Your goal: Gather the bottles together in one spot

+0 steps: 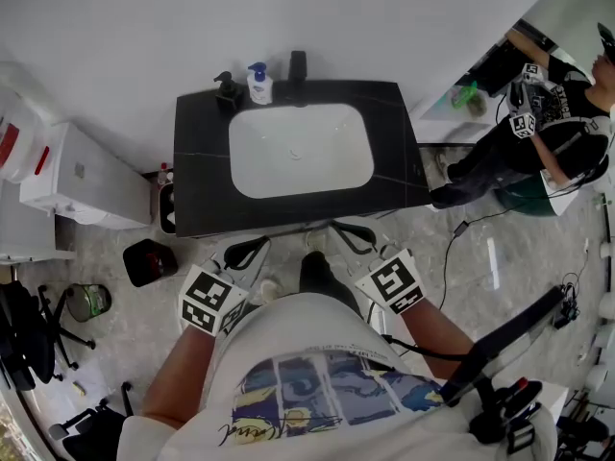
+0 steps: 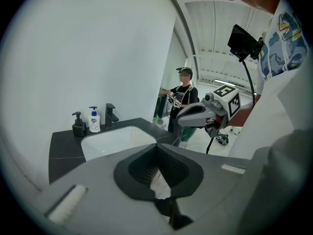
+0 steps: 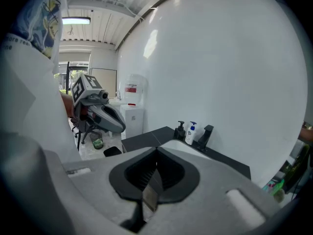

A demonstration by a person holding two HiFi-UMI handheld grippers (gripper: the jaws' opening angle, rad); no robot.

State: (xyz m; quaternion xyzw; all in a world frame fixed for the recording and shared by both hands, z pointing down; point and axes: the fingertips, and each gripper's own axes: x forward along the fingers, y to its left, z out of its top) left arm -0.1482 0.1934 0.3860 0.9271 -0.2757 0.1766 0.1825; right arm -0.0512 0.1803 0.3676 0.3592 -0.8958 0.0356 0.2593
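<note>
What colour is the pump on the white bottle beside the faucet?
Blue pump on the white bottle; the head view shows it best.

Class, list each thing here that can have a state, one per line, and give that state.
Left gripper, shut, empty.
Right gripper, shut, empty.
Black pump bottle, upright on the black counter.
White pump bottle with blue pump, upright beside it.
White sink basin, empty.
Black faucet, no water running.

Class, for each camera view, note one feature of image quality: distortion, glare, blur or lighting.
Head view: even light, the black rectangular countertop sharp. Left gripper view: heavy fisheye, dark vignette at the corners. Right gripper view: same fisheye; the long ceiling strip light glares.
</note>
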